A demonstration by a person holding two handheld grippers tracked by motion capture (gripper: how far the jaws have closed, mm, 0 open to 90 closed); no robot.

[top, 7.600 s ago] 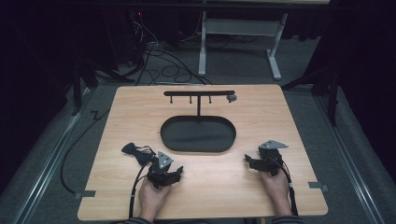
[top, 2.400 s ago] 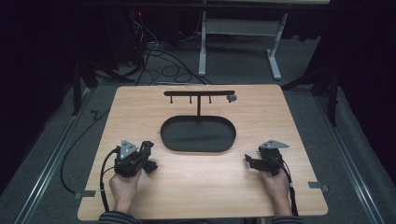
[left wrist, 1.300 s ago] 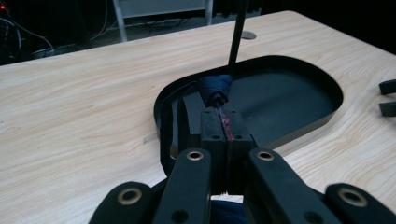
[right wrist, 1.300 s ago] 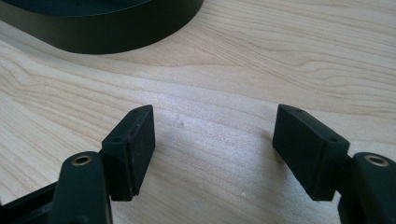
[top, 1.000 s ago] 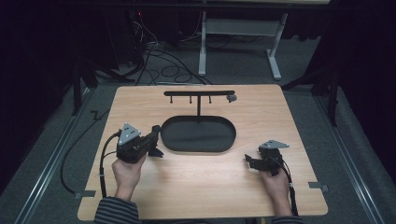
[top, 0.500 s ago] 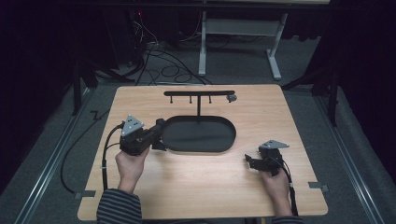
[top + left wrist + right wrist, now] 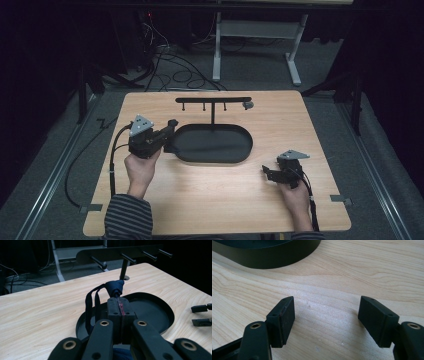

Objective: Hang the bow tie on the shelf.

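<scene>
My left gripper (image 7: pixel 167 131) is shut on a dark blue knotted strap (image 7: pixel 113 287), whose loops (image 7: pixel 91 302) hang down to the left of the closed jaws. In the high view it hovers at the left end of the black oval tray (image 7: pixel 215 145), with the strap (image 7: pixel 173 122) at its tip. A black peg rack (image 7: pixel 212 100) stands on a post behind the tray, and its pegs (image 7: pixel 127 258) point toward me. My right gripper (image 7: pixel 266 172) rests on the table at the front right, open (image 7: pixel 327 320) with bare wood between its jaws.
The wooden table (image 7: pixel 225 200) has free room in front of the tray. A small grey piece (image 7: pixel 247 105) sits at the rack's right end. Cables (image 7: pixel 165 55) and a table frame (image 7: pixel 255 35) lie on the dark floor beyond. The tray's wall (image 7: pixel 269 258) is just ahead of the right jaws.
My left gripper took the strap from the table's left front and has carried it up and away toward the tray's left end. The right gripper has stayed put.
</scene>
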